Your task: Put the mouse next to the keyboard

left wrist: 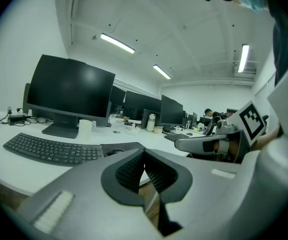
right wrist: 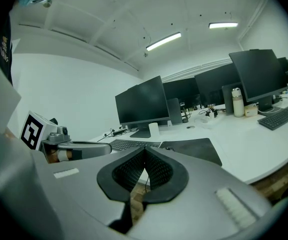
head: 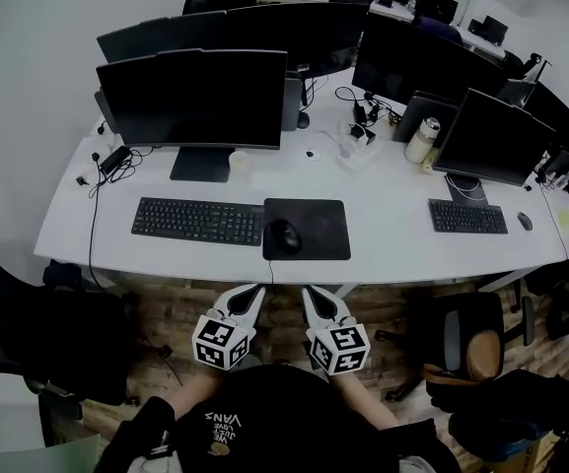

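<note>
**Both grippers shut and empty, short of the desk edge**

The left gripper and the right gripper are hanging side by side off the near edge of the white desk, over wooden floor, tips angling toward each other. Each one's own view is showing ribbed pads pressed together with nothing between them (both sets of jaws are closed on air).

The mouse is sitting straight ahead of the two tips, roughly midway between them and past the desk edge, touching neither. It is resting on the left part of a black mouse pad, which is stretching ahead and to the right of the right gripper.

The keyboard is lying ahead and to the left of the left gripper, its right end just beside the pad's left edge. A dark monitor is standing farther ahead, behind the keyboard.
</note>
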